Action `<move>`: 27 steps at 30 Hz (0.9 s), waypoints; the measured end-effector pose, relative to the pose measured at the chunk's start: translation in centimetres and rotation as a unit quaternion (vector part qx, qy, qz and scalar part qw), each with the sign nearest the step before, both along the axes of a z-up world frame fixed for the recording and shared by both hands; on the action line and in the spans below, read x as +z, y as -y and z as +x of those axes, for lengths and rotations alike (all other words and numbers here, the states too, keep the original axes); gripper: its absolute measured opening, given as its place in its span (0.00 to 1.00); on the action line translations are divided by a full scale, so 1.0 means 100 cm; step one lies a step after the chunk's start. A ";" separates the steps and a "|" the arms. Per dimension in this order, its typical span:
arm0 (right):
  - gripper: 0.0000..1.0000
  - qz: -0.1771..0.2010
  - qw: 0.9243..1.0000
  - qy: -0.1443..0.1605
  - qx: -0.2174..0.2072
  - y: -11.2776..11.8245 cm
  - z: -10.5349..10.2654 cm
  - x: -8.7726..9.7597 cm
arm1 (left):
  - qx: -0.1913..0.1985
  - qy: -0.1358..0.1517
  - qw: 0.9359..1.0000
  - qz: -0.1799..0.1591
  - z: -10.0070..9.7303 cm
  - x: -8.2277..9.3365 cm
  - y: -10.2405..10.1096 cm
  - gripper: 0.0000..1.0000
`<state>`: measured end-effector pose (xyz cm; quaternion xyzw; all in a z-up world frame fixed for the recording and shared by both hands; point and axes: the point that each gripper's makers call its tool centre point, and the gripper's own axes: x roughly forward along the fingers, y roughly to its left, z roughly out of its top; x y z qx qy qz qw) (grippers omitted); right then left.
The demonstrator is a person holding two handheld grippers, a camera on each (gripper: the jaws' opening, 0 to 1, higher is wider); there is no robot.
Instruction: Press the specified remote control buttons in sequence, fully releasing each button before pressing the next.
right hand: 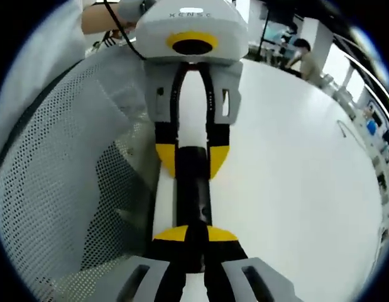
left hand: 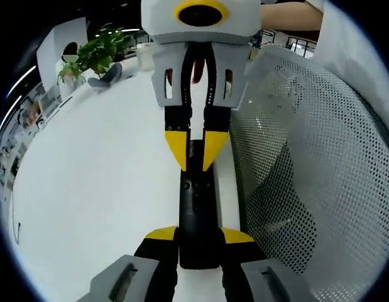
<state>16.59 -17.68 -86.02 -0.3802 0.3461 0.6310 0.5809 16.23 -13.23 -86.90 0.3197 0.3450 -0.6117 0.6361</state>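
A black remote control (left hand: 197,217) (right hand: 193,189) lies lengthwise over the white table, with small buttons showing on its face. My left gripper (left hand: 199,236) (right hand: 191,157) is shut on its near end, one yellow-tipped jaw on each long side. My right gripper (right hand: 195,234) (left hand: 195,150) faces it from the other end. Its jaws stand nearly together, too narrow to span the remote. Its yellow fingertips (left hand: 177,146) rest on the remote's far part. Whether they touch a button is hidden.
A white mesh chair back (left hand: 307,163) (right hand: 62,163) stands close beside the remote. The white table (left hand: 93,170) (right hand: 295,163) spreads wide on the other side. A potted plant (left hand: 97,53) and a seated person (right hand: 302,53) are at the far edge.
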 end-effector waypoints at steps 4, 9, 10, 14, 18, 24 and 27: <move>0.05 -0.027 1.000 -0.006 -0.007 -0.001 0.001 -0.001 | -0.001 0.000 1.000 0.000 0.000 0.000 0.000 0.24; 0.05 -0.014 0.999 -0.036 -0.027 0.001 0.002 -0.001 | -0.004 -0.001 1.000 0.002 0.000 0.000 0.000 0.24; 0.05 -0.006 0.999 -0.032 -0.021 0.002 0.001 0.000 | -0.004 -0.001 1.000 0.002 0.000 0.000 0.000 0.24; 0.06 0.012 0.999 -0.025 -0.024 0.002 0.000 0.001 | -0.003 -0.001 1.000 0.000 0.000 0.000 0.000 0.24; 0.09 0.021 0.999 -0.034 -0.026 0.004 -0.002 0.002 | -0.001 -0.001 1.000 -0.003 0.000 0.000 0.000 0.24; 0.04 0.011 0.999 -0.022 -0.029 0.009 0.003 0.000 | -0.005 0.001 1.000 -0.001 0.000 0.000 0.000 0.24; 0.04 0.000 1.000 -0.007 -0.018 0.008 0.002 0.000 | -0.004 0.001 1.000 -0.003 0.000 0.000 0.000 0.24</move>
